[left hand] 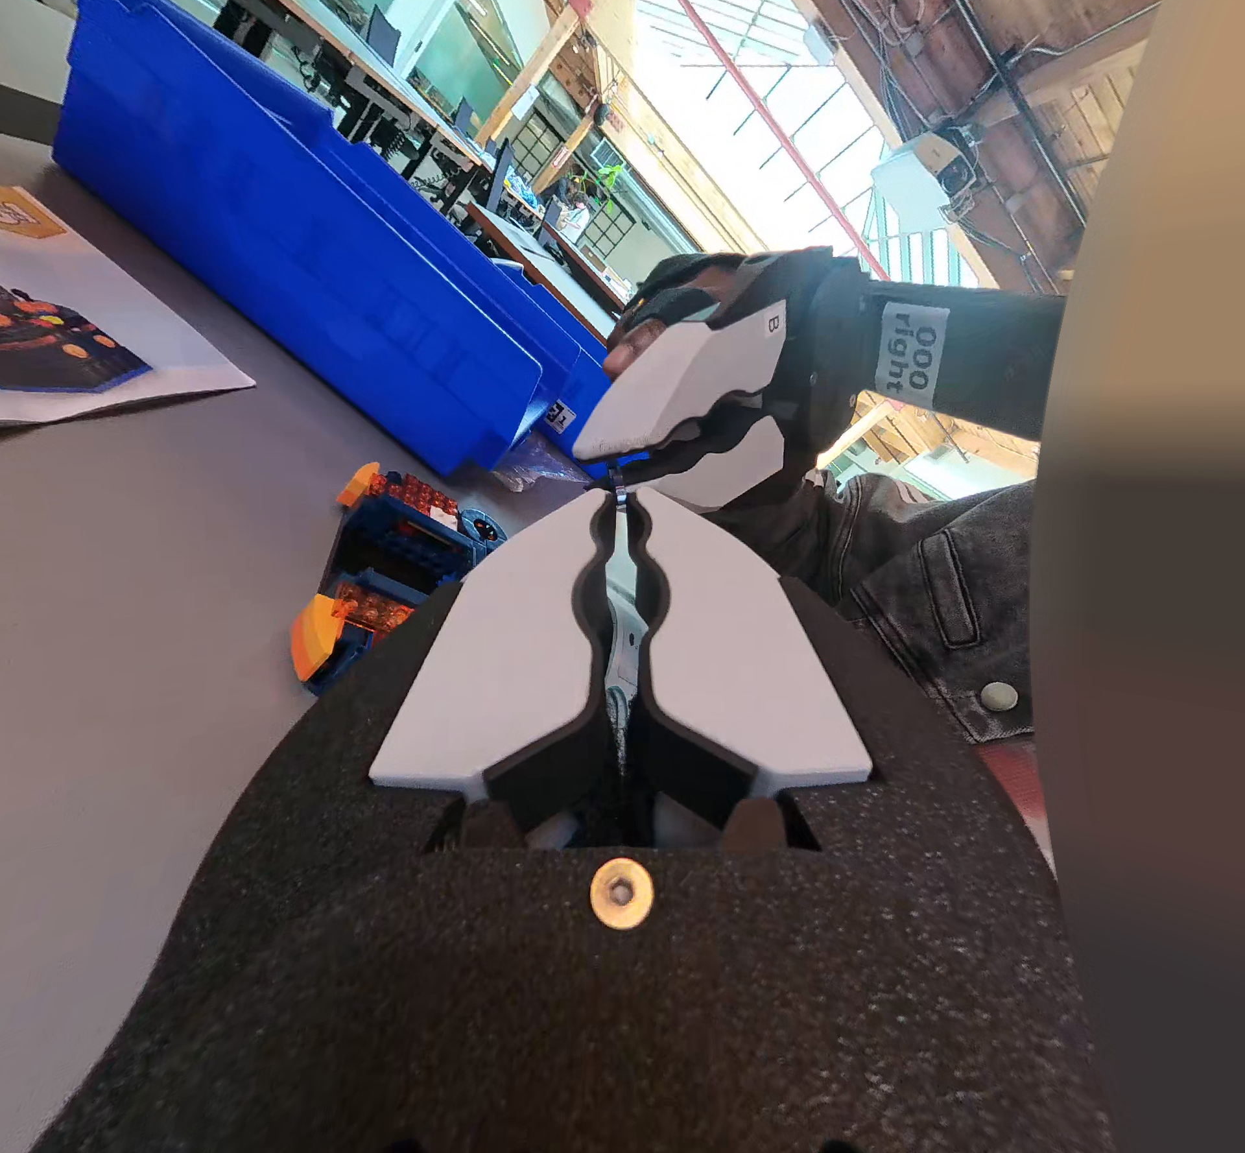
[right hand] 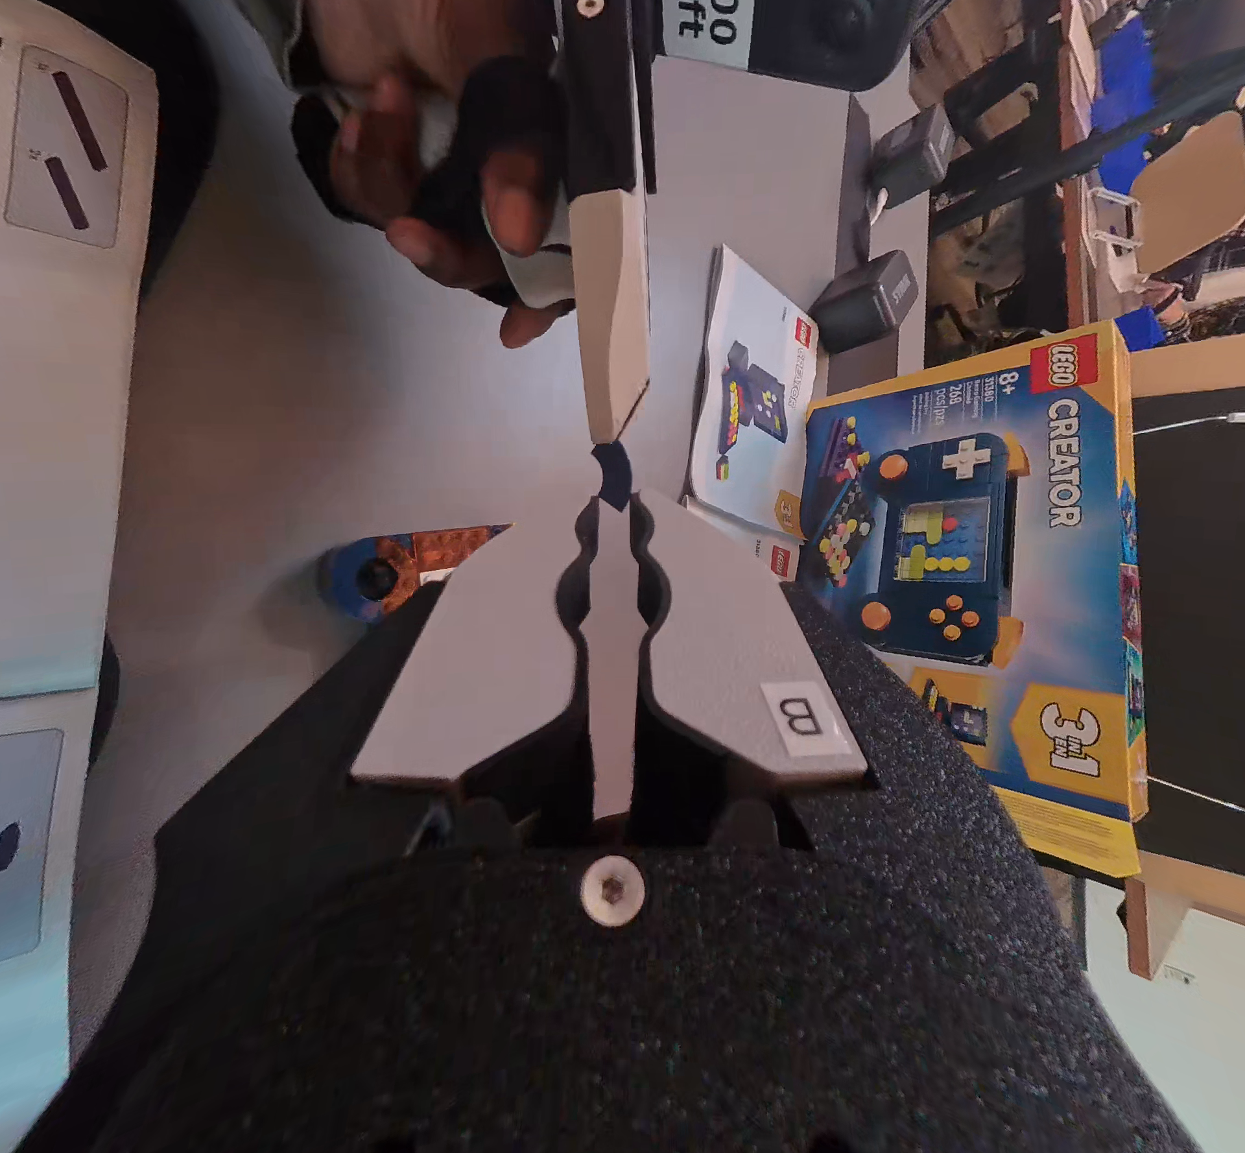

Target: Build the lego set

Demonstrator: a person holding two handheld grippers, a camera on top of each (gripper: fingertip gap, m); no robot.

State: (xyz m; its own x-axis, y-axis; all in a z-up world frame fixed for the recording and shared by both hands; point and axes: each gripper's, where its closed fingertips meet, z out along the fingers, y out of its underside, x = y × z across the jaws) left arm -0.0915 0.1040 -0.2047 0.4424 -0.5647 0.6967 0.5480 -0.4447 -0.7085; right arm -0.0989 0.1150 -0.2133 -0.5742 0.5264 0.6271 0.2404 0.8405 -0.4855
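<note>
Above the grey table (left hand: 168, 581), the left gripper (left hand: 616, 501) and the right gripper (right hand: 614, 504) meet tip to tip, each nearly closed and pinching the same small dark blue piece (right hand: 613, 470); the piece hangs clear of the tabletop between them; the part-built blue and orange model (left hand: 397, 555) lies on the table below; a blue bin (left hand: 283, 231) stands along the far edge; an open instruction booklet (right hand: 748, 400) and the yellow-edged set box (right hand: 977, 581) sit by the table's side edge.

The left gripper (left hand: 618, 504) and right gripper (left hand: 610, 467) are pinching one small dark piece (left hand: 619, 493); the lego model (left hand: 397, 555) is lying beside the blue bin (left hand: 283, 231).
</note>
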